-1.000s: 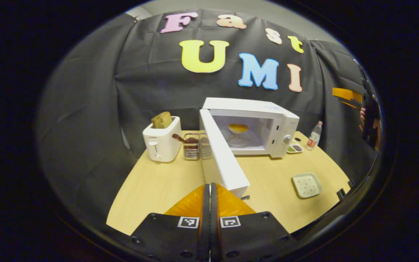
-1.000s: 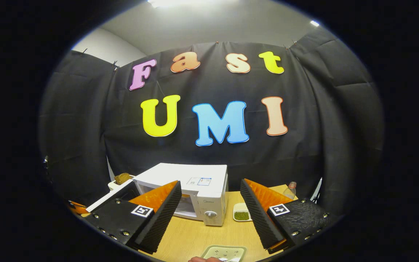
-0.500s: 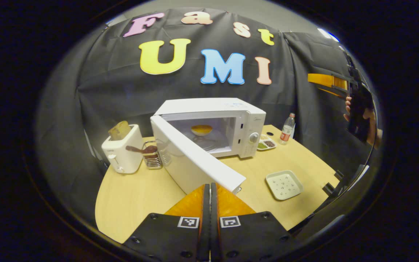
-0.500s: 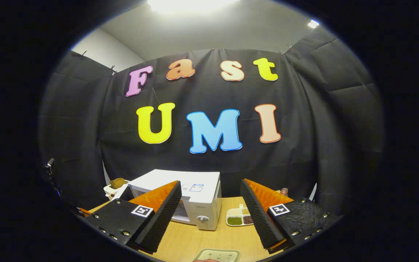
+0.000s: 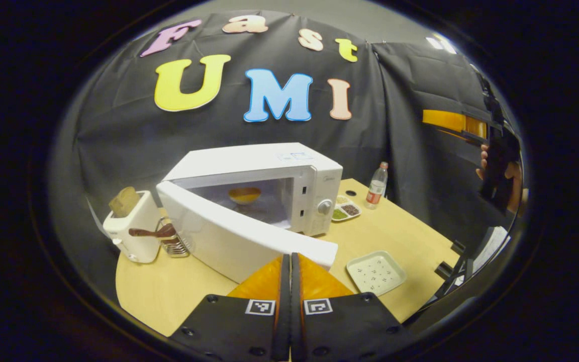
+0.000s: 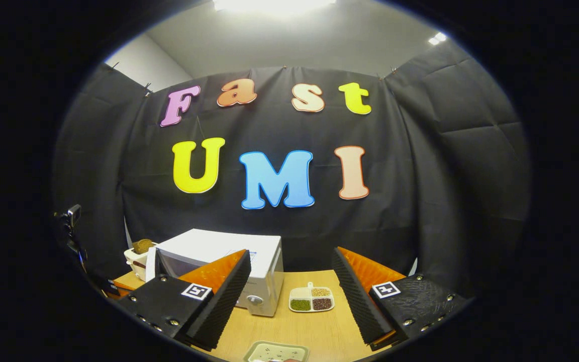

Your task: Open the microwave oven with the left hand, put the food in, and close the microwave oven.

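The white microwave [image 5: 289,166] stands mid-table with its door [image 5: 229,239] half open, swung out toward me. Inside sits an orange bowl of food [image 5: 245,195]. My left gripper [image 5: 289,257] is shut with nothing between its fingers, its tips right at the outer face of the door near its free edge. In the right gripper view, my right gripper [image 6: 290,254] is open and empty, held high above the table and facing the wall, with the microwave [image 6: 249,251] low on the left. The left gripper view shows the right gripper [image 5: 453,121] in a hand [image 5: 485,166] at the far right.
A toaster [image 5: 131,231] with bread and a wire rack [image 5: 171,244] stand left of the microwave. Right of it are a sectioned dish of grains [image 5: 346,208] and a bottle [image 5: 377,179]. A pale square plate [image 5: 375,272] lies near the table's front right edge.
The microwave door has swung partway toward shut, with my shut left gripper staying at its free edge. The right gripper view has drifted right, staying open and high.
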Demonstrator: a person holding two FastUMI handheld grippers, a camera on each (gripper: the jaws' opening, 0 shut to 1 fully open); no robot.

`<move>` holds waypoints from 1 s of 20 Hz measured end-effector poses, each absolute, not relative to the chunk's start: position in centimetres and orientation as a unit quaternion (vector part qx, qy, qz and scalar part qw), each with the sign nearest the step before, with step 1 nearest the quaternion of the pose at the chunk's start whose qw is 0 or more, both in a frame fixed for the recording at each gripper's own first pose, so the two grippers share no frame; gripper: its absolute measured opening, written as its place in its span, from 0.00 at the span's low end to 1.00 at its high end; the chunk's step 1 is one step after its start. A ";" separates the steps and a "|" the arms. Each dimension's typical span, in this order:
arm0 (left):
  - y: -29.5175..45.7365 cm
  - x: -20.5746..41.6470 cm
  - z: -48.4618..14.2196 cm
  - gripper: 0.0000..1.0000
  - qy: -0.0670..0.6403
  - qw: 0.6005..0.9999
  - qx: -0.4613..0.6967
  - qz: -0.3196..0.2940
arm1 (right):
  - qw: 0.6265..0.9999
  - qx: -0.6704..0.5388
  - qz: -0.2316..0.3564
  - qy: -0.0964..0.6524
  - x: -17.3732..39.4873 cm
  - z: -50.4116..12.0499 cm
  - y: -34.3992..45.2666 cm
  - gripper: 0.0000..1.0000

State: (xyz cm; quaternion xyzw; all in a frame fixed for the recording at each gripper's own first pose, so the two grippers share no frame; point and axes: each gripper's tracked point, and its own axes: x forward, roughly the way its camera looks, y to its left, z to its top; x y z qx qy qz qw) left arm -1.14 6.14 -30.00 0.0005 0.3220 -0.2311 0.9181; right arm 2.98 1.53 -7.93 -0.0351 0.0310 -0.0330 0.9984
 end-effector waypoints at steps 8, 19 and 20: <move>2.4 3.3 -31.0 0.07 0.313 0.912 -0.005 -0.265 | 0.996 -0.032 -0.080 0.035 3.3 -8.2 -1.6 1.00; -1.5 8.7 -31.6 0.07 0.298 0.918 -0.058 -0.254 | 0.993 -0.041 -0.106 0.039 2.8 -8.1 -3.7 1.00; -1.8 9.1 -31.8 0.06 0.298 0.919 -0.058 -0.251 | 0.993 -0.041 -0.108 0.039 2.7 -8.1 -3.8 1.00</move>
